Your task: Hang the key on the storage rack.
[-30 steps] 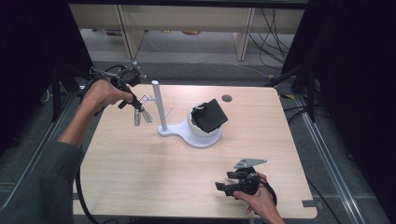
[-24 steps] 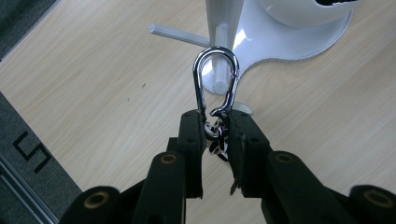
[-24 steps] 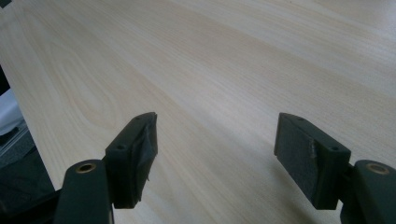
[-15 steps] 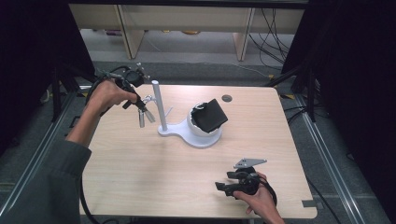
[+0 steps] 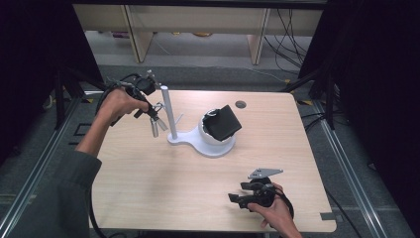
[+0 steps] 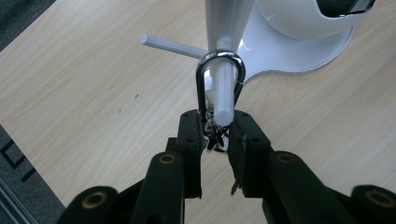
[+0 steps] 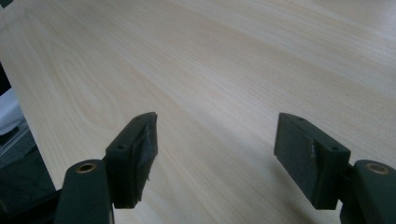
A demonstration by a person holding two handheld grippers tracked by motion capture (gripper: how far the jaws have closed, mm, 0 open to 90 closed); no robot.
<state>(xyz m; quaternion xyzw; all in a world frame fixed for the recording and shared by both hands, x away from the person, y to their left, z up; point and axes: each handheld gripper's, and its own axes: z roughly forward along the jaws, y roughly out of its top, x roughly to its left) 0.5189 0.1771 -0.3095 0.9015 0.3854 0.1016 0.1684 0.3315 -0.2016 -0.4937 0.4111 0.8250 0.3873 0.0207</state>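
Observation:
My left gripper is shut on the lower end of a silver carabiner with small keys attached. The carabiner's loop encircles a short white peg that sticks out from the white post. From above, the left gripper hangs just left of the post, with the keys dangling below it. The post rises from a white stand whose dome carries a tilted black block. My right gripper rests open near the table's front right, nothing between its jaws.
A second thin white peg projects from the post over the table. The wooden table has a round cable hole at the back. Shelving and cables stand beyond the far edge.
The left gripper with the carabiner has edged slightly right, toward the post. The right gripper has stayed where it was.

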